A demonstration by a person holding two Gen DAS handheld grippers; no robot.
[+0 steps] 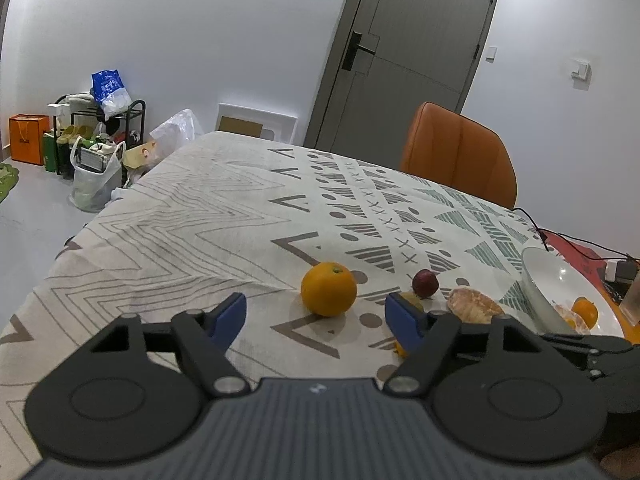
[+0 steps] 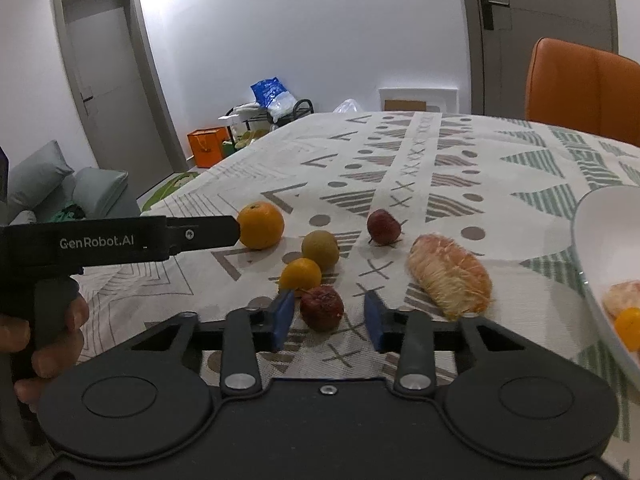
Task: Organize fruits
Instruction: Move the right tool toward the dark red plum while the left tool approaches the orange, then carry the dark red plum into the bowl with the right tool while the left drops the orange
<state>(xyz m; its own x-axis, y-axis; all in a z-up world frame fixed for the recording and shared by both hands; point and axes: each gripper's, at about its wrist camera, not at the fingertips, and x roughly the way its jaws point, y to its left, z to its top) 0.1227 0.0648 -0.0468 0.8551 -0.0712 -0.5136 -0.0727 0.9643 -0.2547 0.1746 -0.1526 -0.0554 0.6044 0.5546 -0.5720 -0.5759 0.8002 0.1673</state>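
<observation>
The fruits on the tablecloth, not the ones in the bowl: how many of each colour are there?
Orange round: 2, the big orange and the small orange
Dark red: 2, the wrinkled fruit and the far red fruit
Brownish-green: 1
Peeled citrus piece: 1
Total: 6

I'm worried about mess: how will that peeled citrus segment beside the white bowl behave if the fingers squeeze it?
The peeled citrus segment shows bare, fibrous pulp with no rind, so it is probably soft and could tear or leak under a firm pinch. It lies flat on the tablecloth, so it is unlikely to roll.
</observation>
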